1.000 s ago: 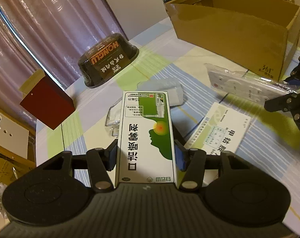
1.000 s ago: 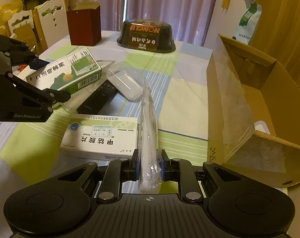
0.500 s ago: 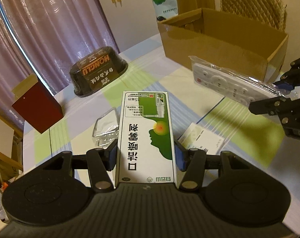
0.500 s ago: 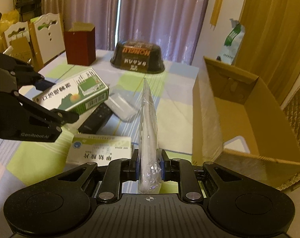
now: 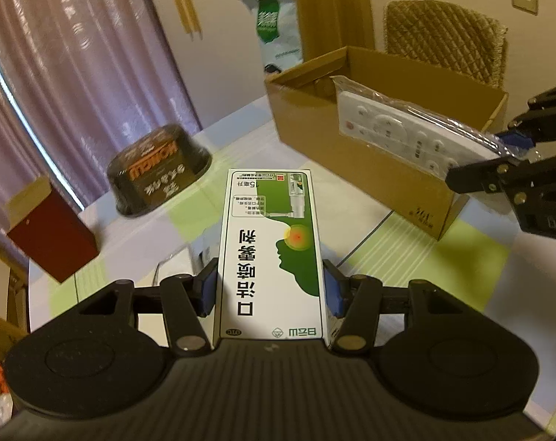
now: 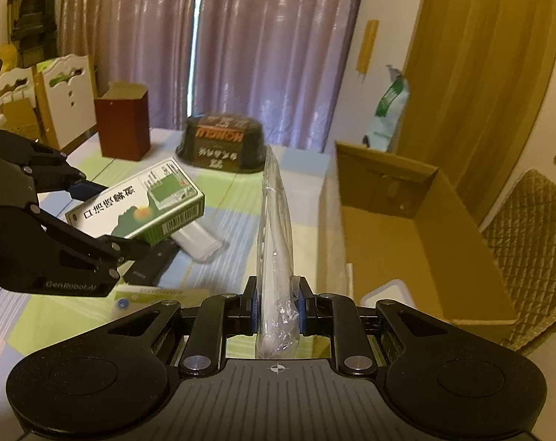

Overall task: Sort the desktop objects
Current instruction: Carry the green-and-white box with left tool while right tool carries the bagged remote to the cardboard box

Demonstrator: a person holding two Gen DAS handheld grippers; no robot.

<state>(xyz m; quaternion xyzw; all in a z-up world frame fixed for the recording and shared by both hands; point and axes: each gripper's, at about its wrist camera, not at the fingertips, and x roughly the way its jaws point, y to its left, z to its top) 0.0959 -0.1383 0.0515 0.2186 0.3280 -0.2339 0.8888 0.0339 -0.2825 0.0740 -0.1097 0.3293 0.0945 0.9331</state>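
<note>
Left gripper [image 5: 270,290]: fingers clamped on the two long sides of a green-and-white medicine box [image 5: 272,253], carried flat above the table [image 5: 406,242]. Box face reads "口洁喷雾剂", "15毫升" and an "OTC" mark.

Right gripper [image 6: 277,310]: fingers pinched on the near end of a white remote control in a clear plastic bag [image 6: 276,235], held on edge. It is at the near-left corner of the cardboard box [image 6: 417,220], not yet over the opening.

Cardboard box: open-topped, on the right of the table. A white rimmed item [image 6: 384,290] shows inside at the near end; otherwise the floor appears bare.

On the table:
- black remote [image 6: 149,264], under the carried medicine box;
- clear plastic case [image 6: 197,240], beside it;
- second white medicine box [image 6: 145,297], near left, print unreadable;
- dark domed container [image 6: 223,145], far centre, lettered "HONGLU";
- dark red box [image 6: 123,126], far left.

Progress: judged partway. Two items in hand, neither stowed; several loose on the table.
</note>
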